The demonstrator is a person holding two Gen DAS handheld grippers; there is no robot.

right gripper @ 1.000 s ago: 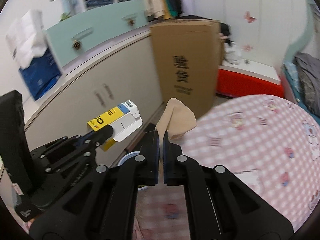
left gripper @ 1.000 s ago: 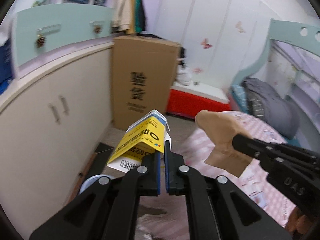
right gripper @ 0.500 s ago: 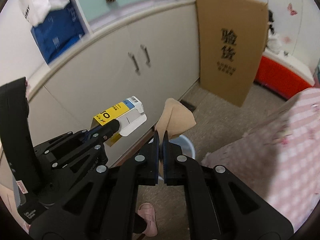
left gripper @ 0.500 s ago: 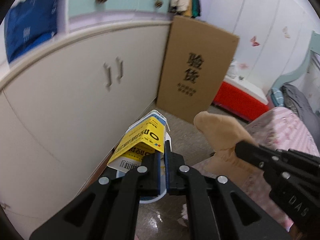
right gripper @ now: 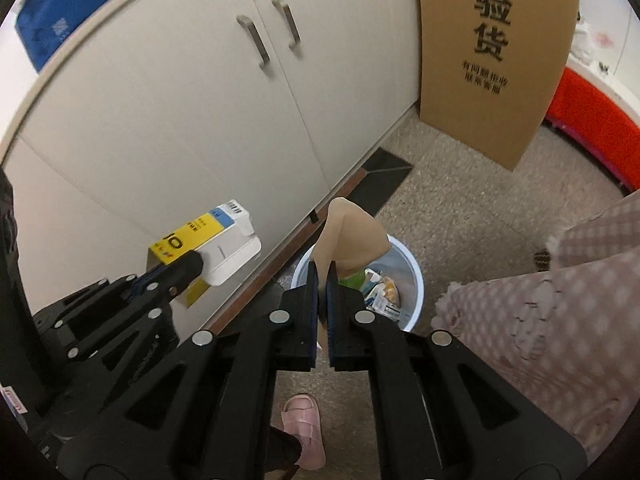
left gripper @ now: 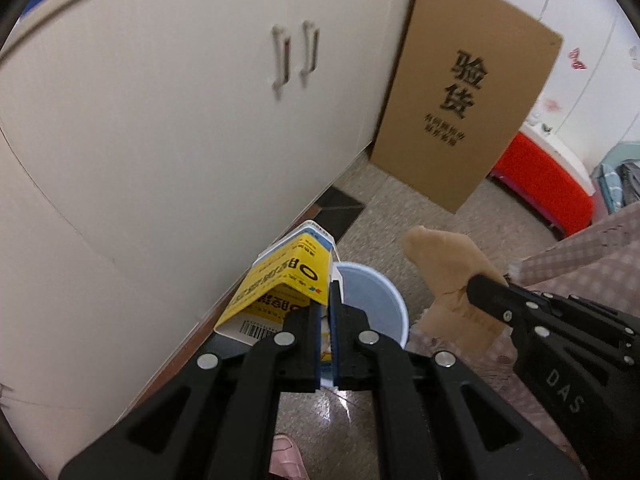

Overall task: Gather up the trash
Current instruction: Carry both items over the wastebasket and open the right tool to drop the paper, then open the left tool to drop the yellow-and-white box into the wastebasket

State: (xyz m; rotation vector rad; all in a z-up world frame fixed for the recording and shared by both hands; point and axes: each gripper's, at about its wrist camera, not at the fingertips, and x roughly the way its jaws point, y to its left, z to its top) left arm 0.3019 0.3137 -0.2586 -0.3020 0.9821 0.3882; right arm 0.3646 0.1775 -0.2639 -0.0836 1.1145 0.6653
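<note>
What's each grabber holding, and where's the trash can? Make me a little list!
left hand-held gripper: shut on the yellow carton
right hand-held gripper: shut on the beige sock
trash bin: pale blue, on the floor, below both grippers
inside bin: wrappers already there
behind bin: white cabinet
leaning nearby: cardboard box
on the right: pink checked bedcover
</note>
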